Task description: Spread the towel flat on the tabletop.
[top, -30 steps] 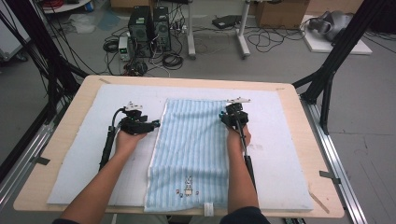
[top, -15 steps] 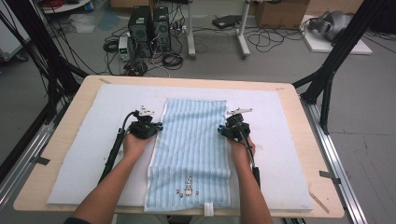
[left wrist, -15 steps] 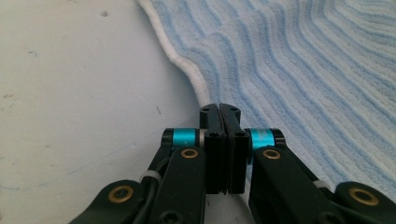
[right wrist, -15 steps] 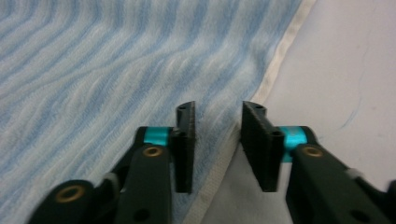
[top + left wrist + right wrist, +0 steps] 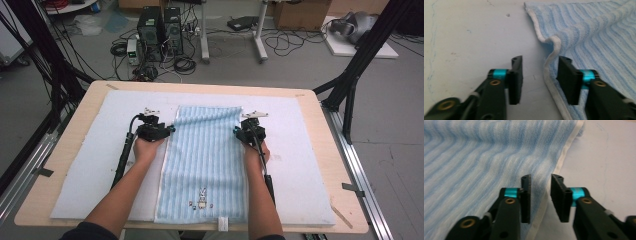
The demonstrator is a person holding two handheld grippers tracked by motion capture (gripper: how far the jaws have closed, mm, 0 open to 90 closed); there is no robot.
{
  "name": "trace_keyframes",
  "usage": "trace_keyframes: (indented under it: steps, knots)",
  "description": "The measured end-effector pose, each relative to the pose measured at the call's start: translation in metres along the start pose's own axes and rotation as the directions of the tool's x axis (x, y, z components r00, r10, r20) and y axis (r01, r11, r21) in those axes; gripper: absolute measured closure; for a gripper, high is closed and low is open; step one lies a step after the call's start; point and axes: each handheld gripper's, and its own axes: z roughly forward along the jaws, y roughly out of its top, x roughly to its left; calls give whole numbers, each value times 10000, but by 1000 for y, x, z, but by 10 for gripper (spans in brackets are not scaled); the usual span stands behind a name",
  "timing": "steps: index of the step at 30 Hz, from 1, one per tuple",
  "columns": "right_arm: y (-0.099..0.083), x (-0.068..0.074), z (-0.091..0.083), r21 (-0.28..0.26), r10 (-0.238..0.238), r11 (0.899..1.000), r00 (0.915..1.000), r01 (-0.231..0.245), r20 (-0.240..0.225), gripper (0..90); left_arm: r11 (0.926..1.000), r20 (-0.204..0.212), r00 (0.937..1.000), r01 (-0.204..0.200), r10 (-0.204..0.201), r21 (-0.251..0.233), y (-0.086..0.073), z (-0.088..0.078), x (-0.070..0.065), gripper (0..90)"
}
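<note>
A blue and white striped towel (image 5: 205, 150) lies flat in the middle of a white mat (image 5: 95, 155). It has a small embroidered figure (image 5: 201, 196) near its front end. My left gripper (image 5: 168, 130) sits at the towel's left edge and is open. In the left gripper view the white hem (image 5: 551, 47) runs between the jaws of the left gripper (image 5: 540, 60) and has a small bump in it. My right gripper (image 5: 236, 131) is at the towel's right edge, also open. In the right gripper view the towel's border (image 5: 564, 155) passes between the jaws of the right gripper (image 5: 541, 177).
The mat covers most of a wooden table (image 5: 320, 115). Bare mat lies to the left and right of the towel. Black frame poles (image 5: 355, 65) stand at the table's far corners. Computer towers (image 5: 160, 25) and cables lie on the floor beyond.
The left gripper has shifted right to the towel's left edge. The right gripper has come slightly nearer the person and in to the right edge. The towel lies as before.
</note>
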Motion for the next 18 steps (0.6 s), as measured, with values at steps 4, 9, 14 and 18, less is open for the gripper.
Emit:
trace_keyframes:
  steps: [4,9,14,18]
  knots:
    - [-2,-2,-23,-384,-112,9992,9999,110,-40,583,9999,626,9980,-98,107,-138,-7,-14,0,468]
    - [-11,0,-47,-288,-34,9996,9996,27,-274,471,9983,1118,9926,-422,465,-398,-20,-35,-5,457]
    - [-27,11,-76,-498,-427,9981,9911,367,-1261,597,9978,1526,9865,-539,591,-379,-34,-54,-13,465]
    - [-47,22,-90,-142,-784,9969,9861,771,-1464,592,9978,1935,9790,-666,643,54,-44,-67,-25,507]
